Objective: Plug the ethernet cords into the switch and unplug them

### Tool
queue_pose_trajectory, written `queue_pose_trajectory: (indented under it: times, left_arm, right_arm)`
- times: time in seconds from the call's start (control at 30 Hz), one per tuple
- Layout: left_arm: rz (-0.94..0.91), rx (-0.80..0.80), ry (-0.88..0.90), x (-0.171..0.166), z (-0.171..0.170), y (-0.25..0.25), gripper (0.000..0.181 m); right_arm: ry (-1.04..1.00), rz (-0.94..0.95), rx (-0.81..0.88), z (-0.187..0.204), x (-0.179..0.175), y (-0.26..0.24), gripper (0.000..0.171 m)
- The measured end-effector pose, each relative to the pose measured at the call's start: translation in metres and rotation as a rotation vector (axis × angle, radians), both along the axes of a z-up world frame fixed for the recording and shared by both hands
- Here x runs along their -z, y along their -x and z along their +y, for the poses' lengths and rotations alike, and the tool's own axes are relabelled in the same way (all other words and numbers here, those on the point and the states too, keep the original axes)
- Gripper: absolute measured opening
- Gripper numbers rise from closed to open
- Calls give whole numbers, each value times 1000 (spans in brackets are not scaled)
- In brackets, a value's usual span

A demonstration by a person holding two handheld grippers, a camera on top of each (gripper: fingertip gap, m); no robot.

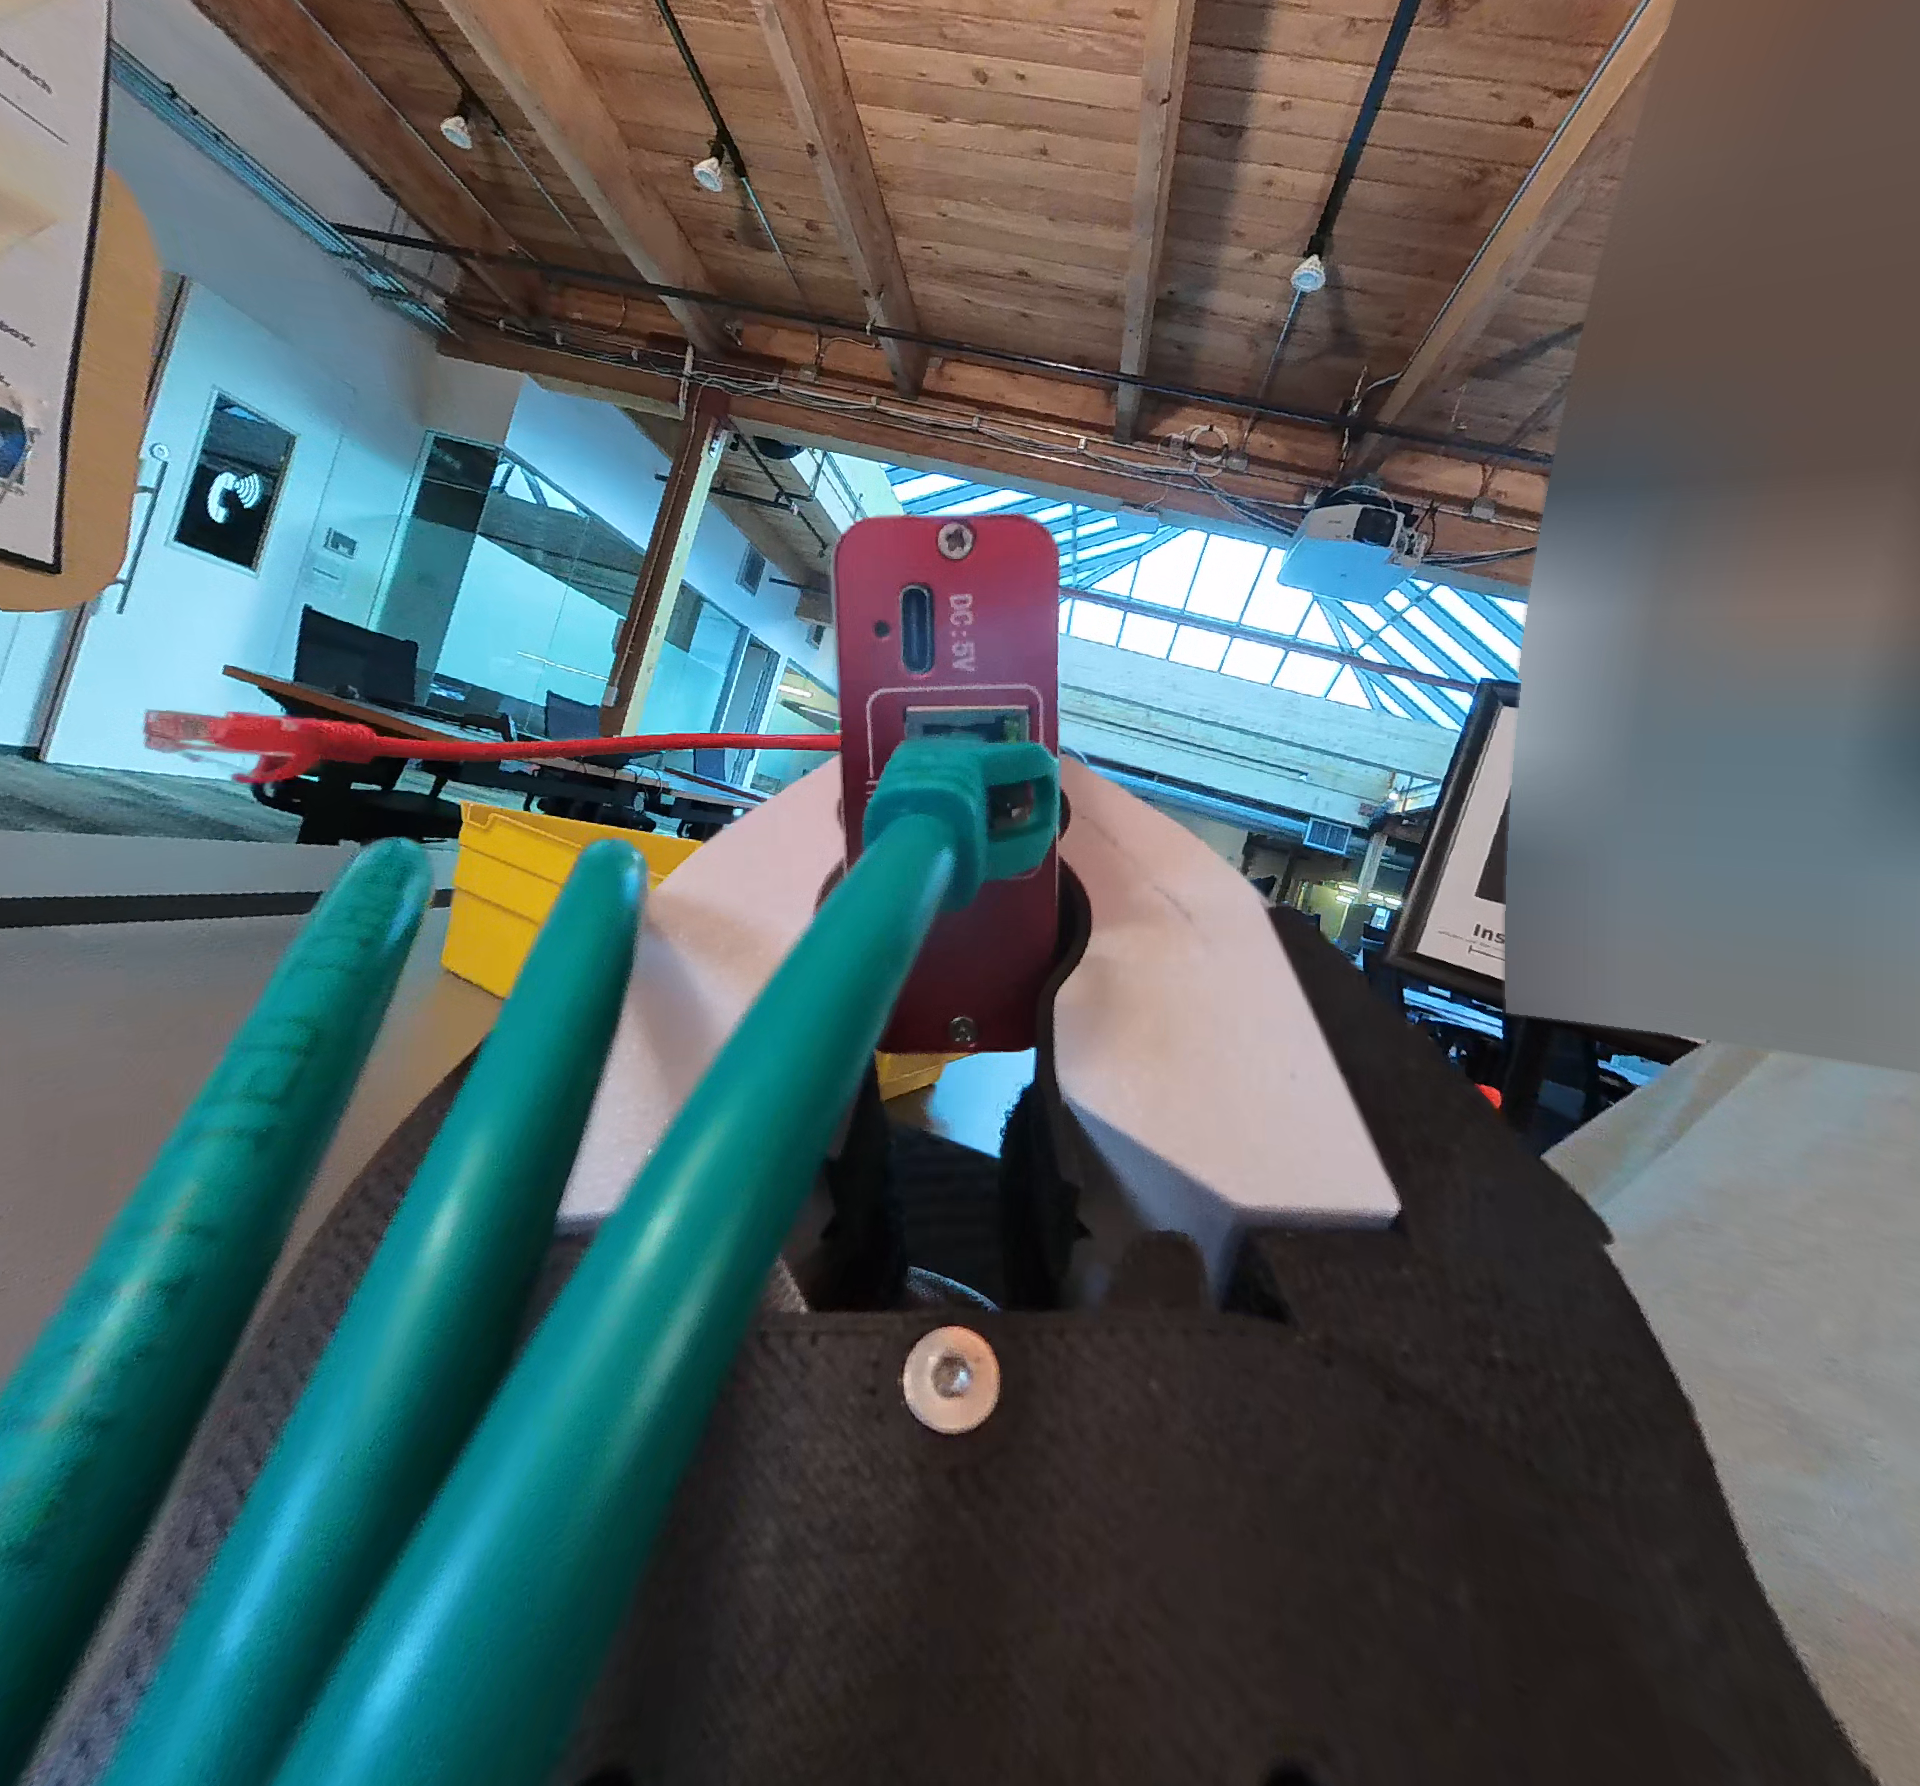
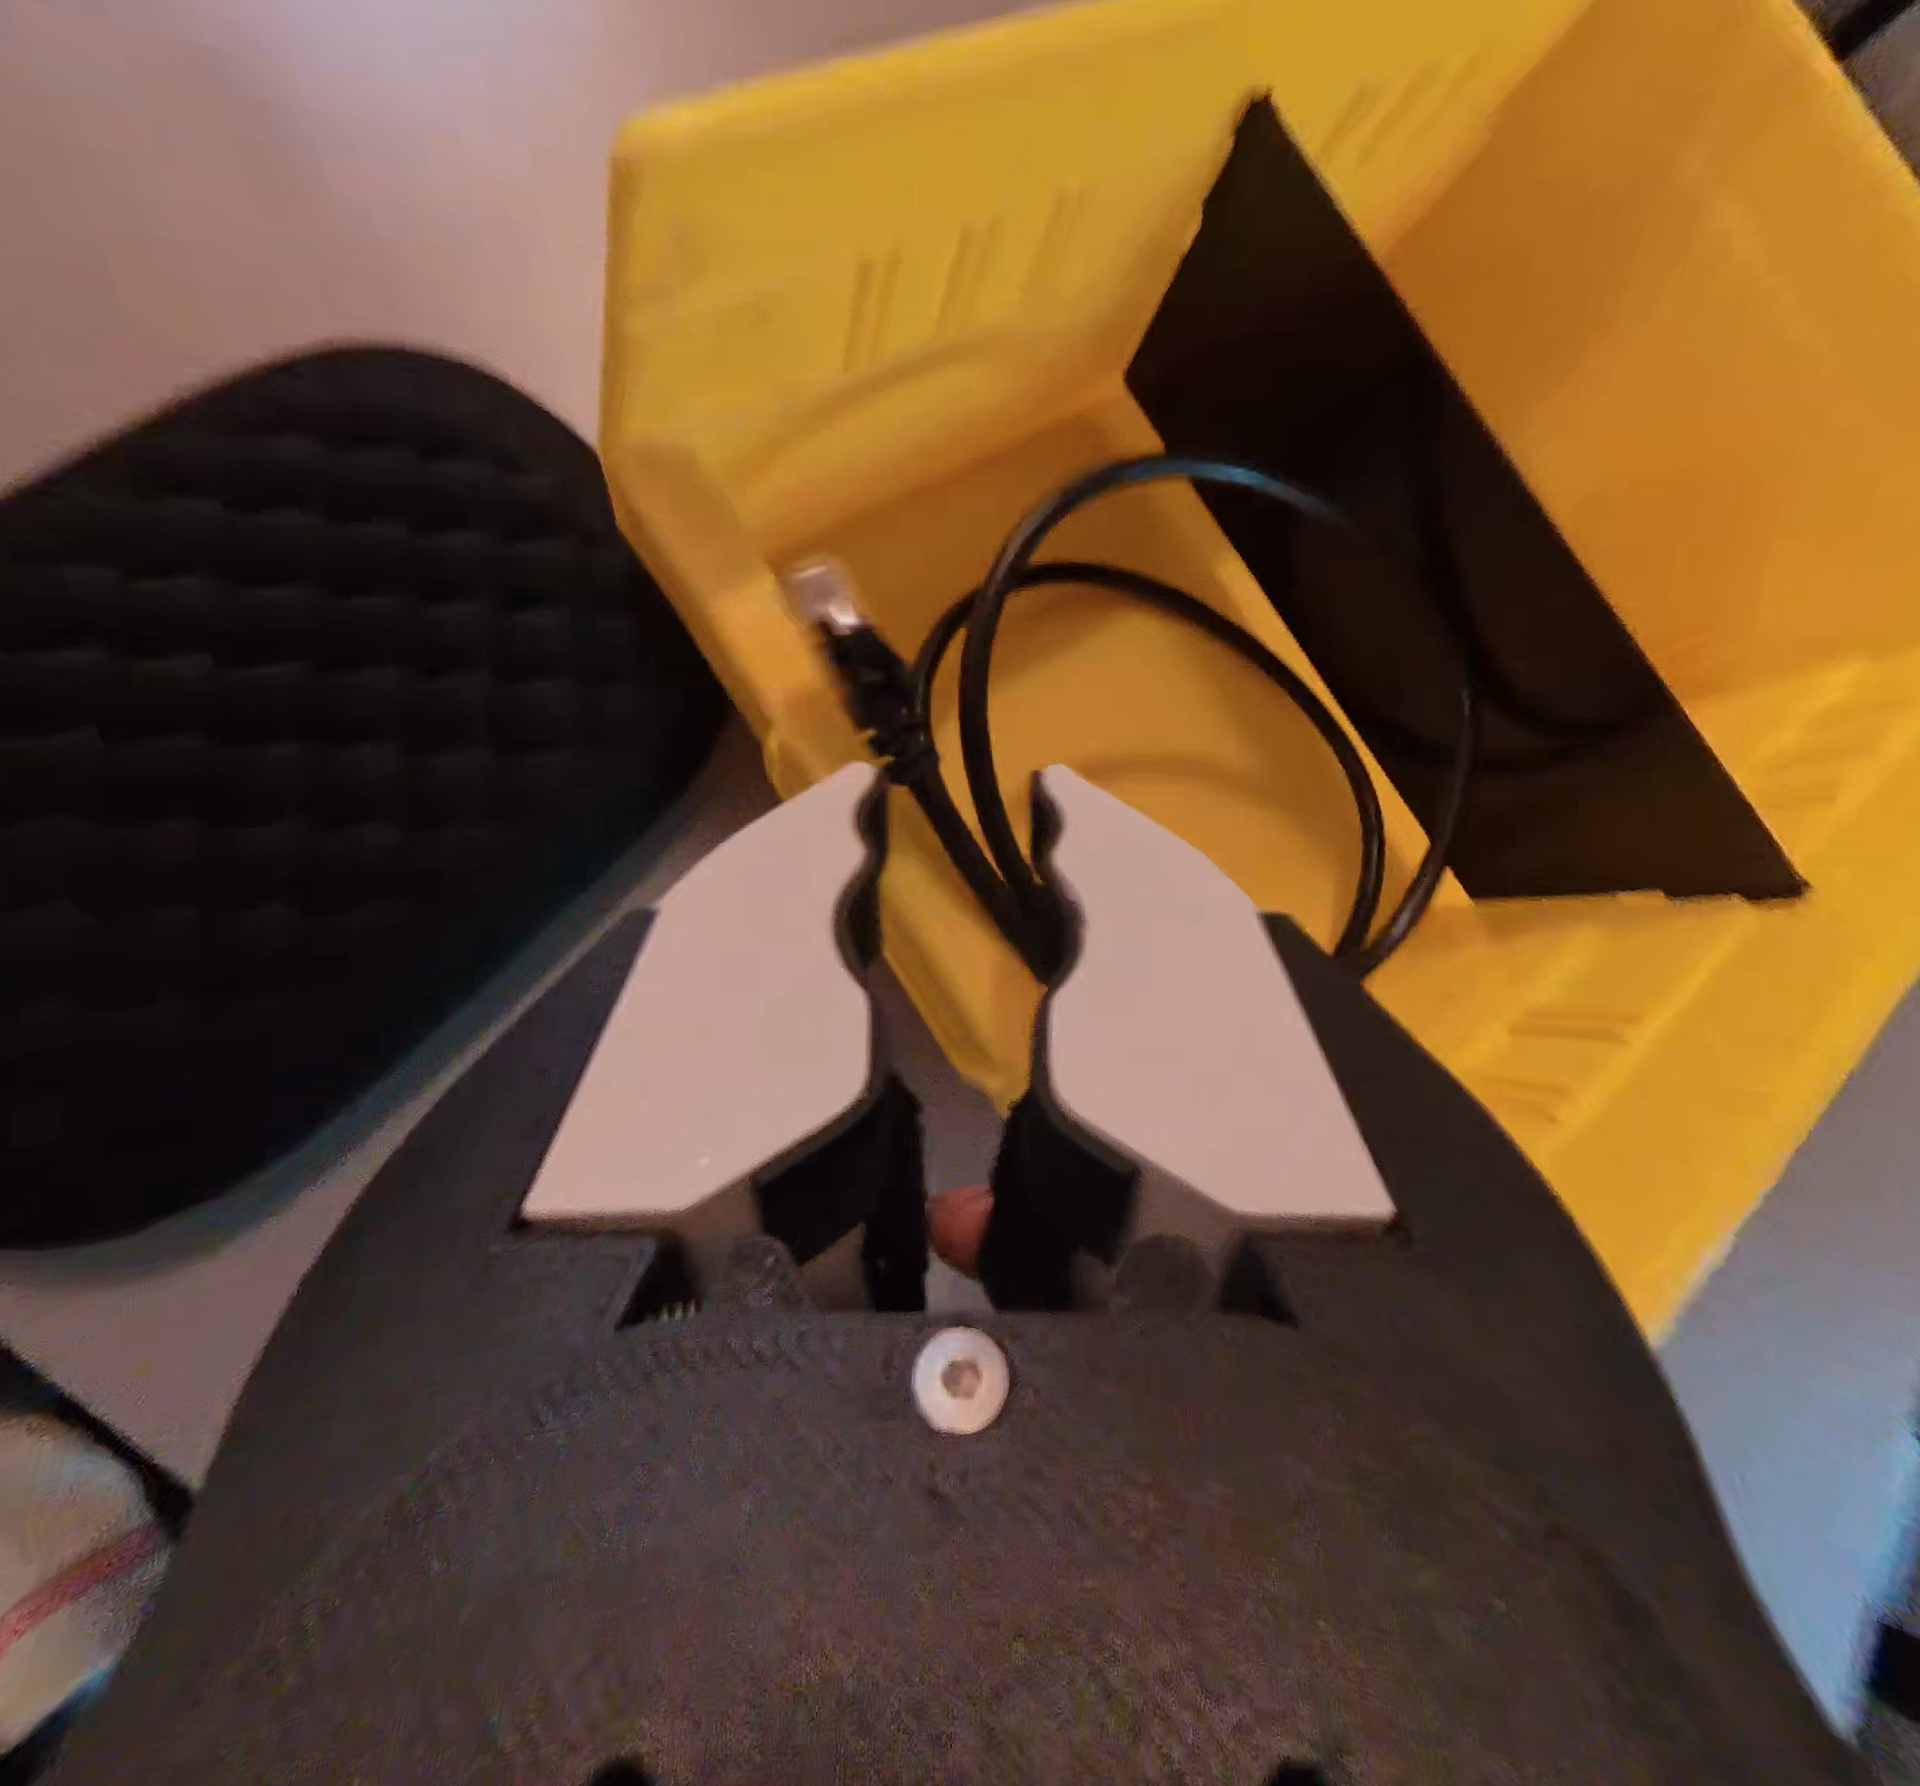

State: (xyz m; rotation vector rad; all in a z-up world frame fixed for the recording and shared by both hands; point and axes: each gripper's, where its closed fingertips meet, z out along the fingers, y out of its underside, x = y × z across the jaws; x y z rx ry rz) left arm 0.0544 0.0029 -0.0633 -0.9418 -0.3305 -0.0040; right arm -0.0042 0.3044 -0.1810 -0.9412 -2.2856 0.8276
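Currently left gripper (image 1: 951, 905) clamps the red metal switch (image 1: 948, 780), green cord (image 1: 727, 1061) plugged in; right gripper (image 2: 956, 801) jaws narrow, pinching thin black cable (image 2: 1039, 656) over the yellow plastic bin (image 2: 935, 261).

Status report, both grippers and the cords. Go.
Left hand-held gripper clamps red switch, green cord plugged. Right hand-held gripper over yellow bin, black cord between fingers.

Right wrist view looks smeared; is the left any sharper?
Right wrist view: motion blur smears the yellow bin and black cord. Left wrist view: sharp on the red switch and green plug, bright skylight glare behind, wide-angle bending at edges.
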Motion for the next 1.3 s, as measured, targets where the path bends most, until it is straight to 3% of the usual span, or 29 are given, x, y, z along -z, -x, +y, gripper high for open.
queue_pose_trajectory:
  times: [0.07,0.2,0.3,0.37,0.43,0.57,0.67,0.8,0.87,0.93,1.0,1.07,1.13,1.2,1.3]
  left_arm:
    - [-5,10,-11,-1,-1,0,29]
    - [-8,10,-23,-2,-2,0,30]
    - [-6,12,-14,-1,-1,-1,29]
    - [-3,10,-6,0,0,-1,29]
    - [-6,8,0,0,0,0,29]
    - [-14,3,12,2,2,1,29]
    - [-13,2,15,2,2,1,30]
    - [-28,-2,17,4,2,3,29]
    - [-35,3,2,3,1,4,29]
    - [-41,9,-18,1,-2,4,30]
    - [-37,10,-38,-1,-4,4,30]
    - [-34,7,-51,-2,-6,3,30]
    - [-27,7,-53,-2,-6,2,30]
    - [-13,11,-43,-2,-4,-1,30]
    - [14,14,-17,-2,0,-5,29]
  right_arm:
    - [129,-33,1,-9,2,6,10]
    - [215,-171,168,2,22,16,11]
    - [210,-239,198,1,24,18,13]
    - [201,-219,164,-2,15,19,35]
    - [245,-157,138,-8,-4,23,44]
    - [254,11,217,0,-30,47,25]
    - [187,-15,255,2,-19,57,16]
    - [221,-22,186,-25,-15,66,12]
    - [401,147,73,-59,-54,62,10]
    - [715,286,-212,-116,-110,25,11]
    - [982,283,-487,-165,-145,-27,10]
    - [1058,137,-650,-210,-140,-63,13]
    - [1035,29,-690,-253,-119,-77,24]
    - [1076,18,-659,-284,-111,-73,43]
    - [1246,115,-642,-299,-129,-63,39]
